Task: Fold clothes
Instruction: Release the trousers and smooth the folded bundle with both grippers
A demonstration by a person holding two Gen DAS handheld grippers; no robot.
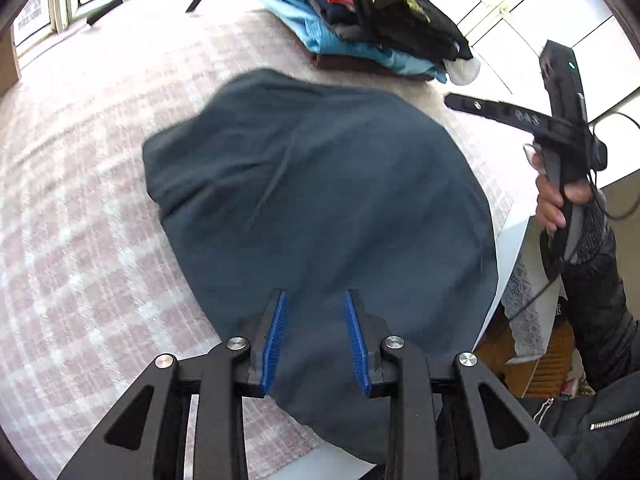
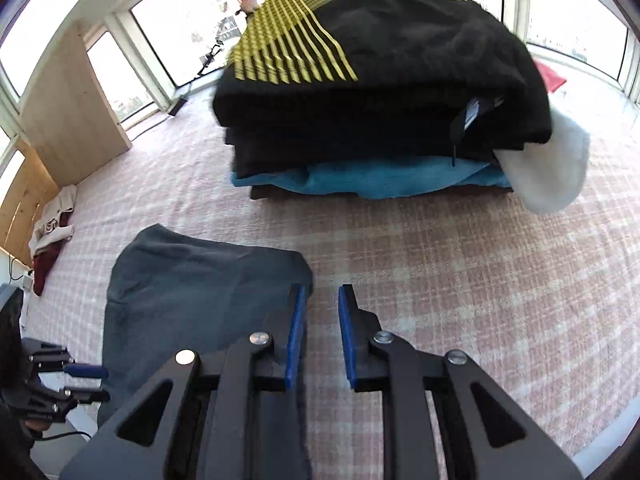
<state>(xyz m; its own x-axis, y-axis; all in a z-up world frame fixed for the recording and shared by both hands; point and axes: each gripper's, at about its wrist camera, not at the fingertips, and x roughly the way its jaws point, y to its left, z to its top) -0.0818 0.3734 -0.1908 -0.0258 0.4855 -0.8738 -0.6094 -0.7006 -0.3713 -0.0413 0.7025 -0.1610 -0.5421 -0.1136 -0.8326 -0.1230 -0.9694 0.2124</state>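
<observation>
No text, label or number is clear enough to read

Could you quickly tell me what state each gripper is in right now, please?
Left gripper: open, nothing clamped, above the dark garment.
Right gripper: open, empty, above the checked cloth beside the garment.

A home bedroom: a bed with pink checked cover (image 2: 440,248), a stack of folded clothes (image 2: 380,92) at its far end, large windows (image 2: 168,32) behind.
</observation>
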